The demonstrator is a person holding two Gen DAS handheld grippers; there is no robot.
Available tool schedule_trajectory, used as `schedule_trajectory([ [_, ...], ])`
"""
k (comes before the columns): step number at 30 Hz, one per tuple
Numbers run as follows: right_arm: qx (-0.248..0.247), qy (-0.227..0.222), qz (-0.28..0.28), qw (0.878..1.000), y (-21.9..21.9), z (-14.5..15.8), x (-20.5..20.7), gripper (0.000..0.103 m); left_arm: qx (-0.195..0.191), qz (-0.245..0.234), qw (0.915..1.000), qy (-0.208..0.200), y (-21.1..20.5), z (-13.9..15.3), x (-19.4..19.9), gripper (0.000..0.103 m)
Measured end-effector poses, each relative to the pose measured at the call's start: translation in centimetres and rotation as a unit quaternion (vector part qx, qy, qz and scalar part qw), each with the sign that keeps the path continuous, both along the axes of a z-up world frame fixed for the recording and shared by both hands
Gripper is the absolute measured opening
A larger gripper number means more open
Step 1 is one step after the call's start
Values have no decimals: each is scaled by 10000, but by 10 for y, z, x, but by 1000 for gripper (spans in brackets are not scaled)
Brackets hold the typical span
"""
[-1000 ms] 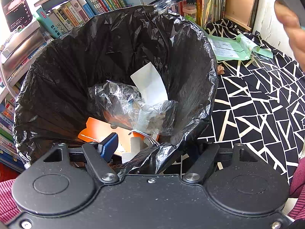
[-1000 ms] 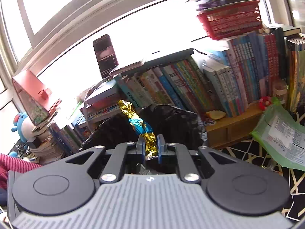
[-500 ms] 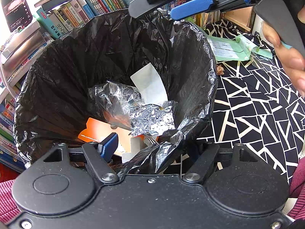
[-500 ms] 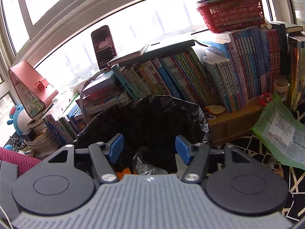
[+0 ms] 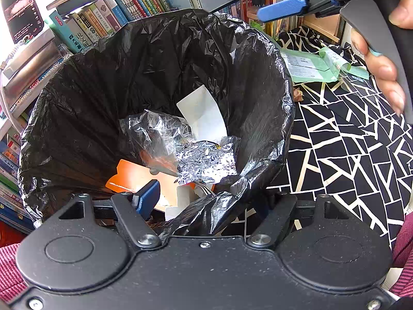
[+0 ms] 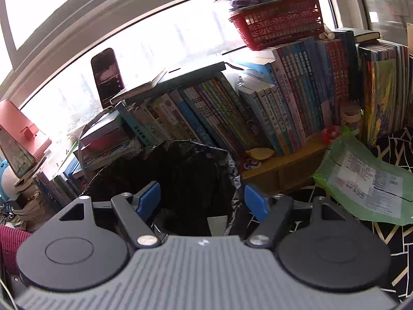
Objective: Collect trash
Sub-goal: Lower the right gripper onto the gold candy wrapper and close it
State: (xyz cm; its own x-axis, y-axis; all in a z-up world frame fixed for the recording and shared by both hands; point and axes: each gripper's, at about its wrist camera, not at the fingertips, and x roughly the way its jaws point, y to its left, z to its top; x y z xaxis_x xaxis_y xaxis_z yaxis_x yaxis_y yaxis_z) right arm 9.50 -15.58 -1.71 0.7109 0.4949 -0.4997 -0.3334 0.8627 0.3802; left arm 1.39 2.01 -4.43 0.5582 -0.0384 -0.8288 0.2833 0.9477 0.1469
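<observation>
A bin lined with a black bag fills the left wrist view. My left gripper is shut on its near rim, one blue pad inside the bag and the other finger hidden behind a fold. In the bin lie a crumpled foil wrapper, silver side up, clear plastic, white paper and an orange card. My right gripper hangs over the far rim of the bag, its jaws opening with nothing between them. One of its blue pads shows at the top.
A green mailer bag and a small brown scrap lie on the black-and-white patterned cloth right of the bin. Shelves of books, a phone and a red basket stand behind it.
My right gripper let go of the gold and blue foil wrapper, which fell into the bin. Its jaws then spread wide and it shifted right over the rim. The left gripper stayed put.
</observation>
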Motion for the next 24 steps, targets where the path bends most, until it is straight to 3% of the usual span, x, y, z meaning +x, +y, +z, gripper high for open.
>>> schedule_trajectory([
  [15, -35, 477, -1270, 9907, -50, -46, 33, 90, -6, 7, 10000, 10, 0, 1, 0, 73],
  [24, -298, 1101, -2146, 9700, -86, -94, 66, 90, -4, 5, 10000, 6, 0, 1, 0, 73],
])
